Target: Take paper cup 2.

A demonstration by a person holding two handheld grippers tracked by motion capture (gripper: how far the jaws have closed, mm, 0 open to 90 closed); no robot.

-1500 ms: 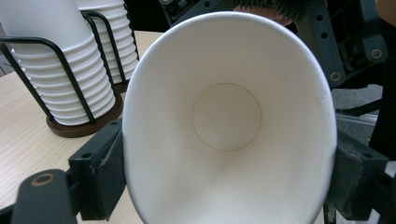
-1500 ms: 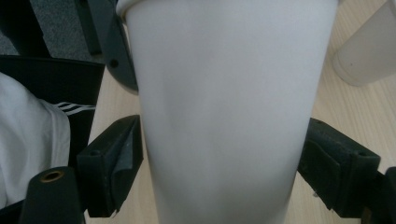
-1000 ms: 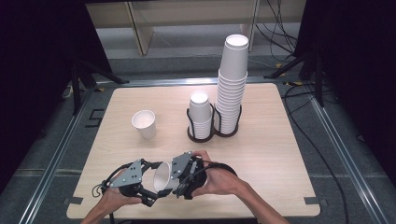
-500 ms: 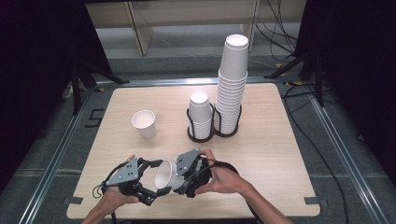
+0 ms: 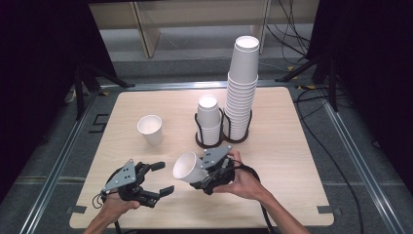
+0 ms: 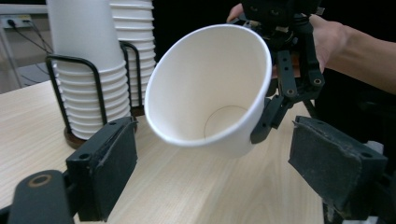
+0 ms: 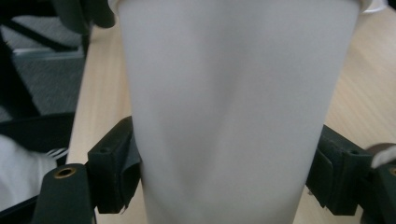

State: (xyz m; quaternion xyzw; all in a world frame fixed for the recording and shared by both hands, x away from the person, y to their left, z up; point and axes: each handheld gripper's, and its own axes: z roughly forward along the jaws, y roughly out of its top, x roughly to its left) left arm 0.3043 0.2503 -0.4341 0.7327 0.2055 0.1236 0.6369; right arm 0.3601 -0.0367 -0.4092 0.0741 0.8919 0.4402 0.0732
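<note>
My right gripper (image 5: 207, 176) is shut on a white paper cup (image 5: 187, 168) near its base and holds it on its side above the table's front. The cup's mouth faces my left gripper (image 5: 163, 178). In the right gripper view the cup's wall (image 7: 233, 107) is pinched between both pads (image 7: 114, 168). The left gripper view looks into the cup (image 6: 210, 88), with the right gripper (image 6: 289, 79) behind it. My left gripper (image 6: 215, 172) stands open a little short of the rim. Its jaws have just been closing, and nothing is between them.
A single upright paper cup (image 5: 151, 129) stands at mid-left. A black wire holder (image 5: 221, 141) at the centre back carries a short cup stack (image 5: 209, 122) and a tall one (image 5: 241, 87). The same stacks (image 6: 93, 70) rise close by in the left gripper view.
My right gripper has carried the cup to the right and a little farther back, away from my left gripper. The left hand has stayed where it was.
</note>
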